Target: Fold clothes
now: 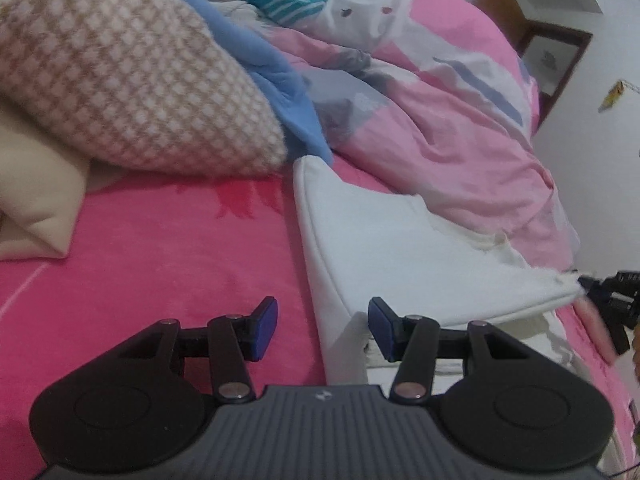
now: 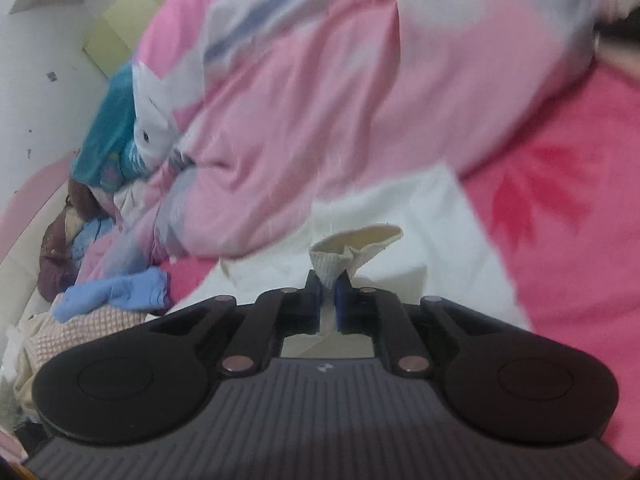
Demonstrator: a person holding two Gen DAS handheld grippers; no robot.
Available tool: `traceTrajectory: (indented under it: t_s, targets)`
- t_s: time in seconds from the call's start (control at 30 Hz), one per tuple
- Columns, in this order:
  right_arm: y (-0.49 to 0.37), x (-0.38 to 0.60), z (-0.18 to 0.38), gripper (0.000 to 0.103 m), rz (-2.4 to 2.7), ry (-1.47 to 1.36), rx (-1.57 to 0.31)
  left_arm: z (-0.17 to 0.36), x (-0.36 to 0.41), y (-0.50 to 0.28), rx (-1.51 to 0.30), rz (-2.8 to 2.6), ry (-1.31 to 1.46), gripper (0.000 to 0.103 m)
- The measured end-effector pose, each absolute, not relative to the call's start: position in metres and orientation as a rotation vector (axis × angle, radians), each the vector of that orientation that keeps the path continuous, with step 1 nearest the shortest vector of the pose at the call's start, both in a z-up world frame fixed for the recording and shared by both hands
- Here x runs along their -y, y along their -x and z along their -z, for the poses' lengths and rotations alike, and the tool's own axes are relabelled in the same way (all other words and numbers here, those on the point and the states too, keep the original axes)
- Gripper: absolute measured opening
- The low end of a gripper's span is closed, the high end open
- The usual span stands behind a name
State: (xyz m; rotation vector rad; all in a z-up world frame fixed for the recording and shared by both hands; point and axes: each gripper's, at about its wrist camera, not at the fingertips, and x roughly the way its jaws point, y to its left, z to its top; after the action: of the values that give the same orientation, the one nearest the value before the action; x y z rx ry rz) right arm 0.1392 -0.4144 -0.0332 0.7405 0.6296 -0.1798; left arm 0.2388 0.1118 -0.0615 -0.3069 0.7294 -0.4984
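No readable text, label or number anywhere; only a tiny white emblem, too small to read, marks each gripper body.

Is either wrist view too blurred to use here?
Left wrist: mostly sharp, white garment edges clear, fisheye bending at the rim. Right wrist: heavy motion smear across the pink quilt; only the right gripper and pinched cloth are crisp.

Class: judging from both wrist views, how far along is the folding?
Done: the white garment already shows a folded edge on the pink sheet. In hand: the right gripper pinches its cuff; the left gripper is open, empty. Left: further folds and the clothes pile.
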Motion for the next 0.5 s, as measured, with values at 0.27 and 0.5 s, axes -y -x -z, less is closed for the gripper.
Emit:
traceTrajectory:
  t_s: [0.27,0.5]
  targets:
    - [-0.116,0.419,0.020,0.005,0.184,-0.730,-0.517,0.060,-0.098,-0.233,-0.710,0.504,0.260,0.052]
    - [-0.107,0.425,0.062,0.005,0.246,-0.750,-0.605,0.061,-0.089,-0.243,-0.719,0.506,0.289,0.052]
